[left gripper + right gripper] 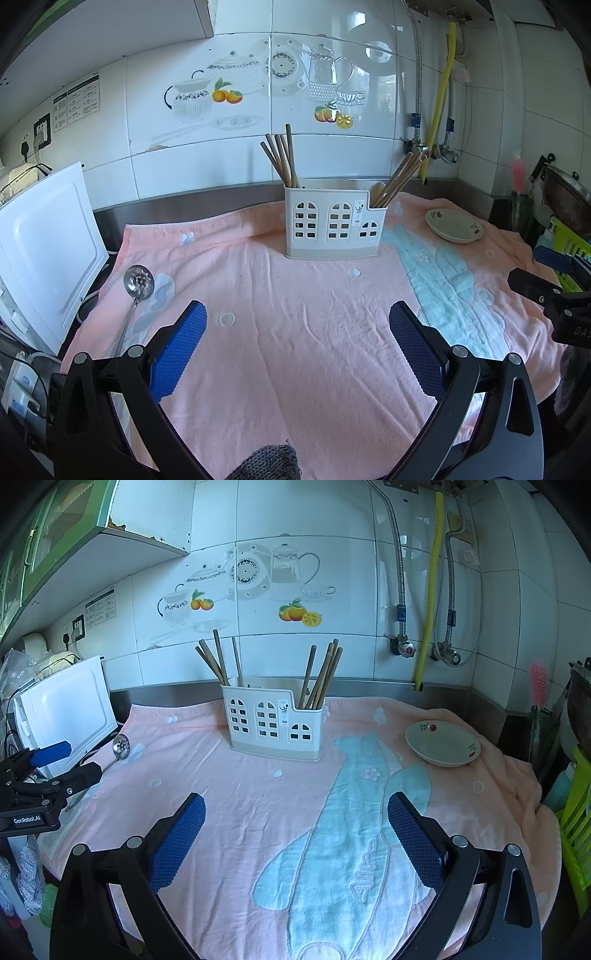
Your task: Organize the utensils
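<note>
- Blue-padded left gripper [297, 317]: jaws spread wide, nothing between them, hovering over the pink towel [295, 350].
- Right gripper [295, 808]: same state, jaws wide apart and empty, over the towel's light-blue whale pattern [332, 849].
- Each gripper shows in the other's camera: the left one at the left edge of the right wrist view, the right one at the right edge of the left wrist view.
- Slotted metal ladle [138, 282]: lying flat on the towel's left side, bowl toward the wall, handle running toward the left gripper's left finger; not touched by either gripper.
- White cutlery holder [334, 225] with window cut-outs: upright at the towel's back centre, near the wall.
- Wooden chopsticks [282, 158]: one bunch in the holder's left compartment, leaning left; second bunch [400, 179] in the lower right compartment, leaning right.
- Shallow bowl [443, 744] with a fruit print: on the towel right of the holder, well apart from it, looks empty.
- White appliance [48, 243] at the left edge, off the towel, just beside the ladle.
- Tiled wall [303, 524] behind, with pipes and a yellow hose [430, 590] at right.
</note>
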The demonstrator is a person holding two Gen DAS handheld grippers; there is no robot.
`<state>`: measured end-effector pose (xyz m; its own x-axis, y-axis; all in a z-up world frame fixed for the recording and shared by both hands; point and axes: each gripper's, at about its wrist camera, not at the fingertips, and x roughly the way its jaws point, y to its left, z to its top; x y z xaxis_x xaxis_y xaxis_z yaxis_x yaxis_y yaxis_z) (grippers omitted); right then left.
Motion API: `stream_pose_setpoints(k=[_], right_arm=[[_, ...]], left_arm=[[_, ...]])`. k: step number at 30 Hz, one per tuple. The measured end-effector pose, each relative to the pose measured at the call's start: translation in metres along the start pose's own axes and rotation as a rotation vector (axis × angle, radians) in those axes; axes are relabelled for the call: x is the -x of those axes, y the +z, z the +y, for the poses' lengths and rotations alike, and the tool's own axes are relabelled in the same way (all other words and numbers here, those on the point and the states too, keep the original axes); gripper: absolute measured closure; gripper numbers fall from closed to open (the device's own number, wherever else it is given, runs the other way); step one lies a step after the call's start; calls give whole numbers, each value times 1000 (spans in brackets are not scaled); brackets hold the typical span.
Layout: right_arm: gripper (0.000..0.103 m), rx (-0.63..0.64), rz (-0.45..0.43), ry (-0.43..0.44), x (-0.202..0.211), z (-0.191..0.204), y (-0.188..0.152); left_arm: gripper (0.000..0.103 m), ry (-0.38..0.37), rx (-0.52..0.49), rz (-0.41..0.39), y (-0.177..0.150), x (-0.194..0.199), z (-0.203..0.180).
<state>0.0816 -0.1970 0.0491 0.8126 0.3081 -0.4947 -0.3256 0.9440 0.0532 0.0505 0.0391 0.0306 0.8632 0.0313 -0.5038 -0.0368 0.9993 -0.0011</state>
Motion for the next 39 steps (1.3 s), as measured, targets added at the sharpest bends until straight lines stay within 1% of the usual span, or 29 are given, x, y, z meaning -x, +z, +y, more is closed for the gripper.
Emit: stream_pose_setpoints(k=[28,39], right_arm=[[7,10,0,5,-1,3,0],[7,11,-1,6,0,5,0]], left_arm=[[5,-1,-1,6,-4,-2,1],[5,3,-16,7,-6,-2,0]])
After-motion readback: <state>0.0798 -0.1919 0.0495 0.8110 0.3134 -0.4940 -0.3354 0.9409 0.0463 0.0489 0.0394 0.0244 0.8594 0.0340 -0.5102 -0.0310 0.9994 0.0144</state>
